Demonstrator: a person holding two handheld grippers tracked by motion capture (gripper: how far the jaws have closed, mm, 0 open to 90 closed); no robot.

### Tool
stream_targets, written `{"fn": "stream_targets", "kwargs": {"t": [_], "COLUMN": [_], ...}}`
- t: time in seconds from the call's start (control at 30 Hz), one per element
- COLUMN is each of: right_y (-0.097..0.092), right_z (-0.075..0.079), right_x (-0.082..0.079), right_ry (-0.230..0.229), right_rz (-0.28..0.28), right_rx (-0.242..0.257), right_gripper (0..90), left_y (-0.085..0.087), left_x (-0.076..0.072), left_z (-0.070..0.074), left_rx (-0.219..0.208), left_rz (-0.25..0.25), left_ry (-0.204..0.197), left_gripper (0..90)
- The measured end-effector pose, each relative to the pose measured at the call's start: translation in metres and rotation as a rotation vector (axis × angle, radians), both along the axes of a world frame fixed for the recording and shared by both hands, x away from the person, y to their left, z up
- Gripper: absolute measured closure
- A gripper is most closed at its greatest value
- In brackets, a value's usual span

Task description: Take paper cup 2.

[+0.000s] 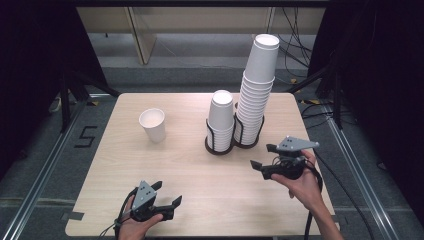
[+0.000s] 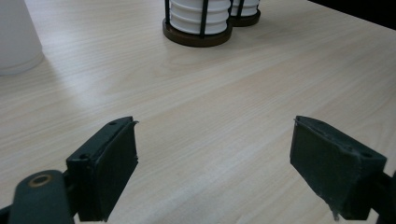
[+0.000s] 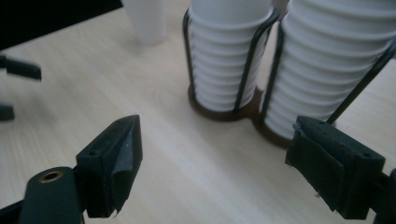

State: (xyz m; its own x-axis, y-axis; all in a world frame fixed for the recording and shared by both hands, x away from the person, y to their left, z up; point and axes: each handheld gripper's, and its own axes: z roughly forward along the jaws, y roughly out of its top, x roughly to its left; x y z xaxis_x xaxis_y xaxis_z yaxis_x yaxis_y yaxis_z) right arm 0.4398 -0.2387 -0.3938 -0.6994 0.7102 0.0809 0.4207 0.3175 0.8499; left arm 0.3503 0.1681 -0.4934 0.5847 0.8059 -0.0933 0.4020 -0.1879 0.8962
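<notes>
Pale wooden table (image 1: pixel 150 170) on grey floor (image 1: pixel 40 150) — left claw (image 1: pixel 167 194) and right claw (image 1: pixel 263 156) both gape empty.

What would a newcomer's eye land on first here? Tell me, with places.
First, the tall stack of white cups at the table's far right, towering over the short stack beside it in a twin wire holder. Next, the single upright cup alone to the left. Nearest the person, the left gripper and right gripper wait open and hold nothing.
</notes>
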Motion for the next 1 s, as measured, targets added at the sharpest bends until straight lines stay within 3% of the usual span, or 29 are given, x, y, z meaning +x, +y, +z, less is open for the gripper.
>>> {"fn": "stream_targets", "kwargs": {"t": [0.03, 0.07, 0.17, 0.2, 0.4, 0.43, 0.57, 0.7, 1.0], "right_y": [-0.003, -0.003, -0.005, -0.008, -0.011, -0.011, -0.01, -0.013, -0.013], "right_z": [0.006, 0.01, 0.022, 0.032, 0.058, 0.068, 0.08, 0.102, 0.13], "right_x": [0.007, 0.009, 0.015, 0.024, 0.037, 0.043, 0.05, 0.064, 0.088], "right_ry": [-0.049, -0.046, -0.037, -0.076, -0.104, -0.121, -0.121, -0.143, -0.161], "right_rz": [-0.008, -0.016, -0.047, -0.046, -0.091, -0.101, -0.102, -0.144, -0.167], "right_rx": [0.005, 0.029, 0.042, 0.053, 0.07, 0.072, 0.104, 0.136, 0.133], "right_gripper": [17.3, 17.2, 16.5, 16.3, 15.9, 15.7, 15.6, 15.6, 15.4], "left_y": [0.0, 0.0, 0.001, 0.003, 0.003, 0.003, 0.003, 0.004, 0.002], "left_x": [0.0, 0.0, 0.001, 0.002, 0.004, 0.004, 0.004, 0.005, 0.005], "left_z": [0.0, 0.0, -0.001, -0.001, -0.004, -0.004, -0.005, -0.007, -0.008], "left_rx": [0.0, 0.004, -0.01, 0.0, -0.007, -0.003, 0.013, 0.006, 0.003], "left_rz": [0.0, -0.001, -0.004, 0.008, -0.001, -0.004, -0.003, -0.005, -0.015], "left_ry": [0.0, -0.001, -0.003, 0.002, 0.006, 0.009, 0.015, 0.021, 0.034], "left_gripper": [14.4, 14.4, 14.5, 14.4, 14.4, 14.4, 14.4, 14.5, 14.4]}}
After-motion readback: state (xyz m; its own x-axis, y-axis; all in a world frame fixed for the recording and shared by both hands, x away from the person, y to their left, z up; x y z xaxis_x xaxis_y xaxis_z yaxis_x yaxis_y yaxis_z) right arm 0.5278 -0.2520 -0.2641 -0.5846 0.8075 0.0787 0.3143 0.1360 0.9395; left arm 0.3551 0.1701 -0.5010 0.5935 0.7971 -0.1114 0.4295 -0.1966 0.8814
